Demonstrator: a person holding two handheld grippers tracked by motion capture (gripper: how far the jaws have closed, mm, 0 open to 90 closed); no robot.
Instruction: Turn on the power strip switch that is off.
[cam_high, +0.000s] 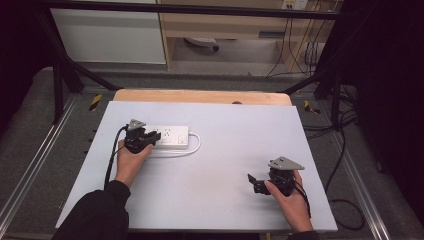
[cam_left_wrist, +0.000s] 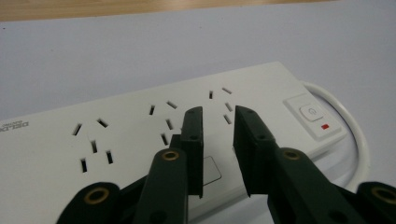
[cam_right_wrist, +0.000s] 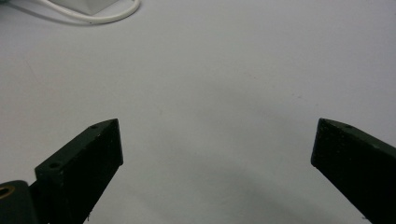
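Dark room, grey carpet floor (cam_high: 30, 135), wooden cabinet (cam_high: 225, 25) at 12 o'clock. Pale blue-grey table (cam_high: 220, 165) with wood edge at far side. White power strip (cam_high: 172, 136) at 10 o'clock, cord (cam_high: 196, 145) looped beside it. Left gripper (cam_left_wrist: 218, 122) over the strip, jaws narrowly apart, empty. Right gripper (cam_right_wrist: 212, 140) at 4 o'clock, jaws wide apart.

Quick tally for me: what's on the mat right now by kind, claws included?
White power strip with its white cord: 1
Black claws: 2, the left claw almost closed over the strip's socket face, the right claw wide open above bare mat
Total: 3
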